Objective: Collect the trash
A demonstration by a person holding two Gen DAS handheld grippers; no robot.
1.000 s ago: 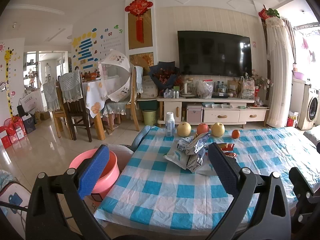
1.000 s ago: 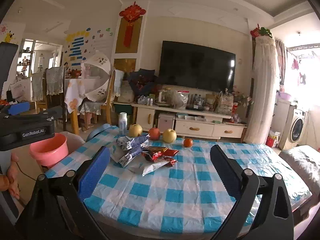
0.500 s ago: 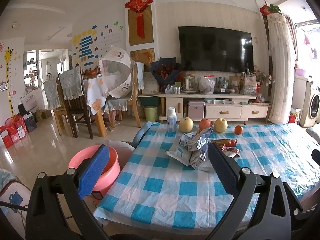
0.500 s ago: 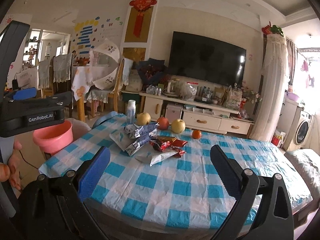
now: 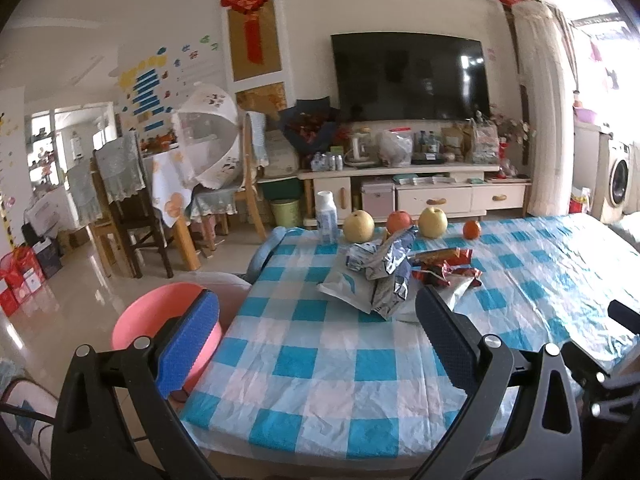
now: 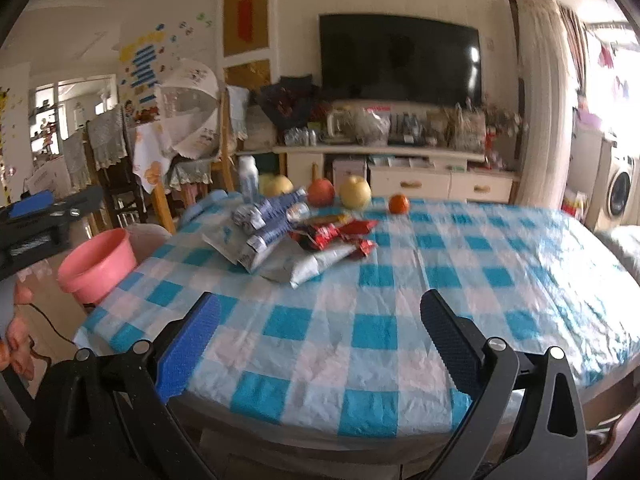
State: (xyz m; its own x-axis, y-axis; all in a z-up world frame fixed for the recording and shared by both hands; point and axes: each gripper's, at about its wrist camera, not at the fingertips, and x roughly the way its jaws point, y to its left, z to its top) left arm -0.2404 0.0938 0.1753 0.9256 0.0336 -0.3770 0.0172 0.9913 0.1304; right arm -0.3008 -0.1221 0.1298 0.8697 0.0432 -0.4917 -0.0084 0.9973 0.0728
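Silver and red wrappers [image 5: 384,276] lie heaped mid-desk [image 5: 320,360], ahead of both spread, empty grippers, left gripper [image 5: 320,344] apparently nearer than right gripper [image 6: 320,344].

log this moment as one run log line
phase: approach | left gripper: open, empty | right gripper: open, empty | wrapper pile: untouched on table | pink basin: beside table

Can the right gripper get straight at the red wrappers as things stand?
Probably yes: the right gripper is open and empty, with only bare checked tablecloth between it and the red wrappers.
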